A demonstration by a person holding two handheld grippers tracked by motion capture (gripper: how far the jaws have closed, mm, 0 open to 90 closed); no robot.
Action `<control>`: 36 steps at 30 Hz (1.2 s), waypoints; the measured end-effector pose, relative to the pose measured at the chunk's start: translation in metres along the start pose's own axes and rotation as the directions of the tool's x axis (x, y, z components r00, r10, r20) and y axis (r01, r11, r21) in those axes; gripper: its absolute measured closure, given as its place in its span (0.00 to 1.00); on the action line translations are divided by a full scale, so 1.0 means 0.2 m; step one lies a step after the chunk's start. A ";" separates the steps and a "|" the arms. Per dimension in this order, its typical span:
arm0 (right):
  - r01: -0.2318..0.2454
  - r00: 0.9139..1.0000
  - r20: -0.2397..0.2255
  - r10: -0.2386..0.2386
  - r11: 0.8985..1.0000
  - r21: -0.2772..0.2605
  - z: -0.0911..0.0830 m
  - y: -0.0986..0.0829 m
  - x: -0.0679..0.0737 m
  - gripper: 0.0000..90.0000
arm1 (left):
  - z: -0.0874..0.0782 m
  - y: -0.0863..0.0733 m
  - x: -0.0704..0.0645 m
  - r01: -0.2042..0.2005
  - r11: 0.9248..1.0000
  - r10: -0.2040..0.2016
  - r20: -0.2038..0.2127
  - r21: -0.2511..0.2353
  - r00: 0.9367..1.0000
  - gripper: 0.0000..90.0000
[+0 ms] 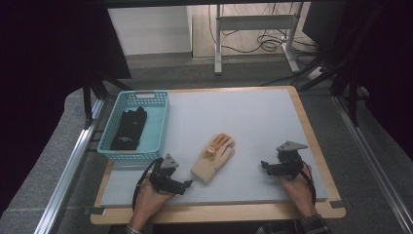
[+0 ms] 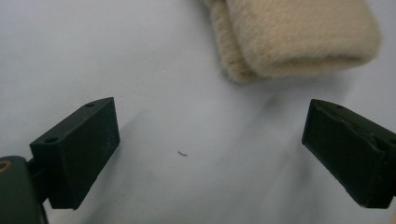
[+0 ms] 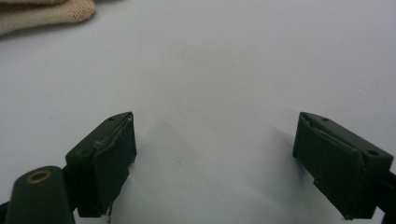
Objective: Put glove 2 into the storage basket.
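Beige glove (image 1: 213, 158) flat on grey mat (image 1: 253, 122), between grippers. Left gripper (image 1: 186, 184) just beside cuff, jaws wide apart, nothing held. Right gripper (image 1: 263, 165) farther off, jaws wide apart, likewise nothing held.

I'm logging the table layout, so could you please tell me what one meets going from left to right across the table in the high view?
Teal basket holding a black glove → left gripper → beige glove with orange fingers → right gripper.
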State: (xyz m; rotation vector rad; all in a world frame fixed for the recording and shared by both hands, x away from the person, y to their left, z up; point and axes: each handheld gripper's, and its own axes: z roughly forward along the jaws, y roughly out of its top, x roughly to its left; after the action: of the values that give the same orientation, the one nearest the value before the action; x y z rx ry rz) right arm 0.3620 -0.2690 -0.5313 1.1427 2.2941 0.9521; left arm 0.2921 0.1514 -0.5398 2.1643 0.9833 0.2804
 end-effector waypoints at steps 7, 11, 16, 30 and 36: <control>0.001 1.000 0.000 -0.001 1.000 0.000 0.00 0.00 0.00 0.14 | -0.03 0.07 -0.03 0.012 1.000 -0.011 0.055 -0.017 0.998 0.04; 0.000 1.000 0.000 0.000 1.000 0.000 0.00 0.00 0.00 0.14 | -0.02 0.14 -0.06 0.001 1.000 0.001 0.076 -0.022 0.997 0.03; 0.000 1.000 -0.001 0.000 1.000 0.000 0.00 0.00 0.00 0.14 | 0.04 0.25 -0.10 -0.018 1.000 0.018 0.075 0.001 0.997 0.03; 0.001 1.000 -0.001 -0.001 1.000 0.000 0.00 0.00 0.00 0.14 | 0.27 0.48 -0.13 -0.028 0.996 0.025 0.040 0.085 0.999 0.07; 0.000 1.000 -0.002 0.000 1.000 0.000 0.00 0.00 0.00 0.14 | 0.35 0.49 -0.13 -0.043 0.990 0.040 0.023 0.137 0.999 0.09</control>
State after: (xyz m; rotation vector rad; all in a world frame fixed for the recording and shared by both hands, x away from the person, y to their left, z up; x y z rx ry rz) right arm 0.3621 -0.2693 -0.5313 1.1417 2.2954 0.9534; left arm 0.3624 0.0510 -0.5186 2.3101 0.9725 0.2159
